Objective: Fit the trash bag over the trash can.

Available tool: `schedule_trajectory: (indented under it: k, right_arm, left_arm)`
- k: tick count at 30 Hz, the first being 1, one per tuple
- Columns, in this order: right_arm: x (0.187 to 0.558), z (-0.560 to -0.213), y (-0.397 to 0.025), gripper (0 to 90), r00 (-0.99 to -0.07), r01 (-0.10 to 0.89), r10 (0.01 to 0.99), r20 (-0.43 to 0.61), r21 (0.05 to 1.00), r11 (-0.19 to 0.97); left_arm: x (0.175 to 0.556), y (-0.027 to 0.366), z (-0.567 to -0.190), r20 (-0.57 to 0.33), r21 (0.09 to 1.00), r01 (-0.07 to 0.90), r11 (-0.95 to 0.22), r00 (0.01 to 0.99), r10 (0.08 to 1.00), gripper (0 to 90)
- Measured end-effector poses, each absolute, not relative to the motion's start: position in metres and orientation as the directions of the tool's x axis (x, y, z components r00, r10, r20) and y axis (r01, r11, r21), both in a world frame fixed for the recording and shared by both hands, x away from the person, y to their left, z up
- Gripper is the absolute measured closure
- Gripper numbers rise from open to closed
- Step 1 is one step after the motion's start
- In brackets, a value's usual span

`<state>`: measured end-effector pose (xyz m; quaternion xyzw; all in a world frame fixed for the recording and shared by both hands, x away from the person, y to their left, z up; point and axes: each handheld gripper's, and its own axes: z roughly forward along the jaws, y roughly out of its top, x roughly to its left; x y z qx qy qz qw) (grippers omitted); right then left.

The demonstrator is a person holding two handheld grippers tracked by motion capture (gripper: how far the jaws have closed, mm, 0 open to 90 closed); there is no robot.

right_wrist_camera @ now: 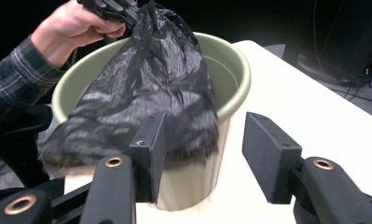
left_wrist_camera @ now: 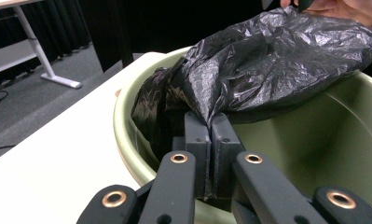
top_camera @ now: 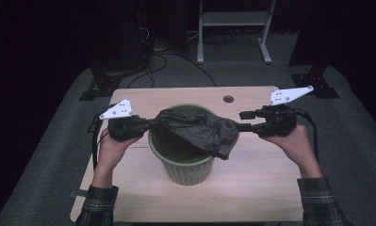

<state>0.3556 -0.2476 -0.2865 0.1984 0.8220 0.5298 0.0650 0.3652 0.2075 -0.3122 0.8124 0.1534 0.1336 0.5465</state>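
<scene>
A thin black bin bag [top_camera: 197, 129] hangs draped across the rim of the green bin [top_camera: 185, 169] on the surface [top_camera: 265, 188]: light, limp, slippery film, best pinched at its hem. The left tool [left_wrist_camera: 210, 133] is clamped tight on one bunched edge. The right tool [right_wrist_camera: 204, 151] stands wide, one jaw against the plastic, gripping nothing.

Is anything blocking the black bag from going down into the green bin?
Nothing visible. The bag is stretched across the open bin, pinched by the left claw. The right claw is open beside the bag's far edge. The bin looks empty inside.
</scene>
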Motion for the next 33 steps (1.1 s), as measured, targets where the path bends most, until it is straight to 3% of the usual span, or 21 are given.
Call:
schedule_trajectory:
  k: [15, 17, 23, 26, 30, 33]
  right_arm:
    - [0.356, -0.309, -0.248, 48.7, -0.916, 0.297, 0.364, 0.169, 0.896, 0.331]
    - [0.358, -0.308, -0.243, 52.2, -0.92, 0.294, 0.351, 0.173, 0.898, 0.328]
    - [0.362, -0.304, -0.228, 77.8, -0.938, 0.264, 0.314, 0.149, 0.894, 0.362]
    - [0.364, -0.303, -0.222, 85.6, -0.943, 0.249, 0.305, 0.136, 0.894, 0.371]
    - [0.368, -0.299, -0.214, 88.3, -0.946, 0.236, 0.297, 0.129, 0.902, 0.361]
    - [0.371, -0.293, -0.205, 88.3, -0.951, 0.222, 0.282, 0.123, 0.91, 0.351]
  left_arm:
    - [0.366, 0.206, -0.314, 0.041, 0.925, 0.111, -0.364, 0.922, 0.386, 87.5]
    - [0.366, 0.204, -0.315, 0.044, 0.921, 0.11, -0.374, 0.924, 0.38, 87.4]
    - [0.366, 0.194, -0.317, 0.043, 0.911, 0.109, -0.399, 0.934, 0.353, 86.7]
    - [0.366, 0.19, -0.319, 0.045, 0.906, 0.107, -0.41, 0.938, 0.344, 84.8]
    - [0.365, 0.187, -0.318, 0.056, 0.905, 0.101, -0.413, 0.935, 0.351, 75.9]
    - [0.363, 0.188, -0.316, 0.072, 0.908, 0.096, -0.407, 0.923, 0.378, 62.7]
